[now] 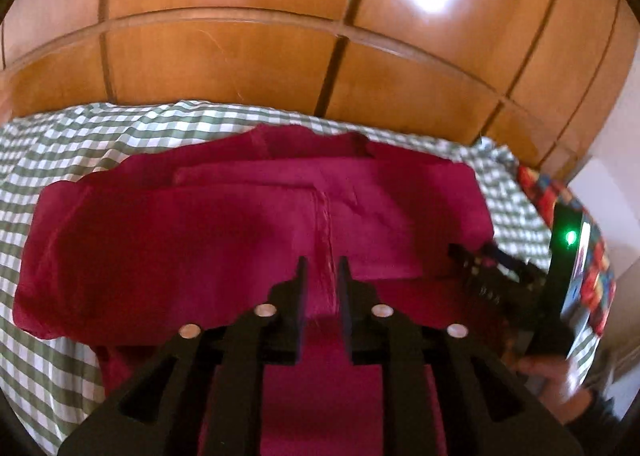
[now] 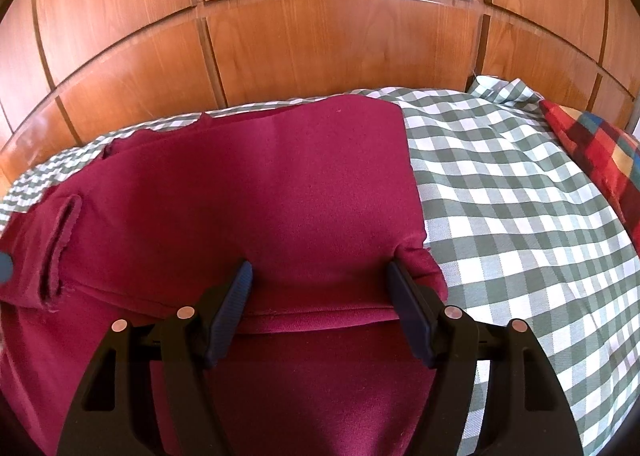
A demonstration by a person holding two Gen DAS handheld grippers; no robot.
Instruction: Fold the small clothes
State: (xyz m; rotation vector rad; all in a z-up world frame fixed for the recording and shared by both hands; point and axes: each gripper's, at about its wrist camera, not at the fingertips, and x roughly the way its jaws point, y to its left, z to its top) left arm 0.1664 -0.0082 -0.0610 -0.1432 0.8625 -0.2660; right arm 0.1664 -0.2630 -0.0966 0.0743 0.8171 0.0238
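Maroon garment (image 2: 256, 192) lies on the checked bedsheet (image 2: 500, 192). Left hand-held gripper (image 1: 322, 272) pinches a raised fold of it between narrow fingers; right hand-held gripper (image 2: 320, 280) stands wide over its folded edge.

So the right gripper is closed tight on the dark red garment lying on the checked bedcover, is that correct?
Not quite. The right gripper is open: in the right wrist view its jaws stand wide apart over the dark red garment, which does lie on the checked bedcover.
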